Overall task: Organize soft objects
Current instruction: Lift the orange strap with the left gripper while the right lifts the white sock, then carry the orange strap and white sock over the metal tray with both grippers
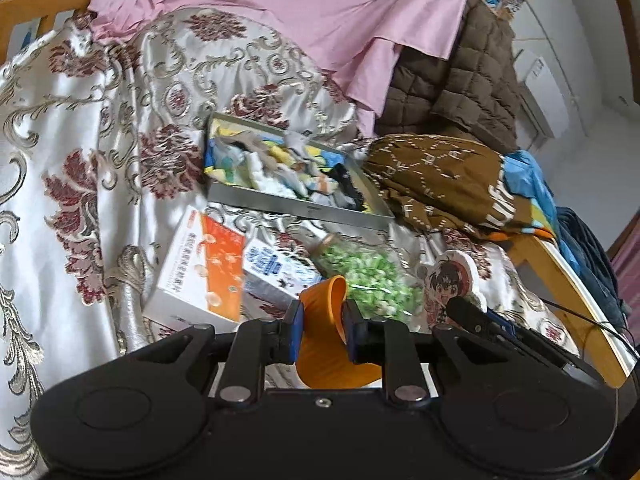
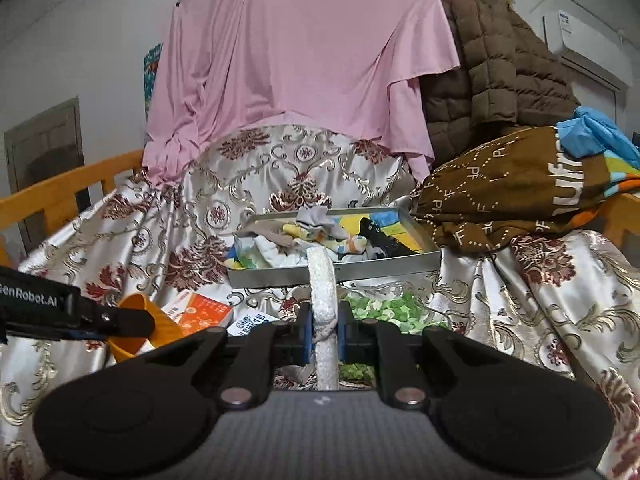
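Note:
My left gripper [image 1: 322,330] is shut on an orange cup [image 1: 324,332], held low over the patterned bedspread; cup and gripper also show in the right wrist view [image 2: 138,330]. My right gripper [image 2: 324,332] is shut on a white fuzzy sock [image 2: 322,292] that sticks up between the fingers. Ahead of both lies a grey tray [image 1: 296,210] [image 2: 340,272] filled with several small socks and cloths [image 1: 280,168] [image 2: 320,236].
An orange-white box [image 1: 200,276], a blue-white box [image 1: 276,270], a bag of green candy [image 1: 368,276] [image 2: 388,306] and a cartoon cutout [image 1: 450,284] lie near the tray. A brown printed bag [image 1: 444,180] [image 2: 504,192], pink cloth [image 2: 304,52], brown quilted jacket [image 2: 492,68] and wooden bed rails [image 2: 68,196] surround.

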`<state>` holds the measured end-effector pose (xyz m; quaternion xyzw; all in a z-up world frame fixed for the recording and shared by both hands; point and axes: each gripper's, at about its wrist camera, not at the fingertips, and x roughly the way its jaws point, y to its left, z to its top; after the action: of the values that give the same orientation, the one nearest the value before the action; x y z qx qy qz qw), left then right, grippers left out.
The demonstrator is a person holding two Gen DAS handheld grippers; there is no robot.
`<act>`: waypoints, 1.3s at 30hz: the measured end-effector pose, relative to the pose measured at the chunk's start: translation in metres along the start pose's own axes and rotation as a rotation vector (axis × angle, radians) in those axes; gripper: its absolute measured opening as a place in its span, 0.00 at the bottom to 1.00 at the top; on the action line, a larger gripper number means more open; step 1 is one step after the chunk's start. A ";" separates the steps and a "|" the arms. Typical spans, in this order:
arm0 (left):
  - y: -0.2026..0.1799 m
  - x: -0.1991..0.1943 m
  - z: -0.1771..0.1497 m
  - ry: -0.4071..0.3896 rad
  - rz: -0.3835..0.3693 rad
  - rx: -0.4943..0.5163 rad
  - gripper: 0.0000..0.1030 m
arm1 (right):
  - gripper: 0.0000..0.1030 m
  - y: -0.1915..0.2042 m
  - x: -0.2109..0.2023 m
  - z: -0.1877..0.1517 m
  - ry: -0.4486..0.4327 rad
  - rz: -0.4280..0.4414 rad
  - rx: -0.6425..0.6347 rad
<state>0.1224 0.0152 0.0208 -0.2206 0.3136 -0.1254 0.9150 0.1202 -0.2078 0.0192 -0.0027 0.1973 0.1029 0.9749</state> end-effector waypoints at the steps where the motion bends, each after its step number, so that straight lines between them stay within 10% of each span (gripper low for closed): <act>1: -0.004 -0.002 0.000 -0.003 -0.007 0.003 0.22 | 0.13 0.000 -0.006 -0.001 -0.006 0.001 0.004; 19: -0.039 0.072 0.098 -0.045 -0.055 0.086 0.22 | 0.13 -0.030 -0.001 0.038 -0.100 -0.015 -0.019; 39: -0.034 0.355 0.246 0.007 0.001 0.070 0.22 | 0.13 -0.117 0.283 0.148 0.066 -0.047 -0.124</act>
<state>0.5480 -0.0651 0.0265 -0.1881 0.3123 -0.1367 0.9211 0.4558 -0.2591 0.0423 -0.0710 0.2227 0.0916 0.9680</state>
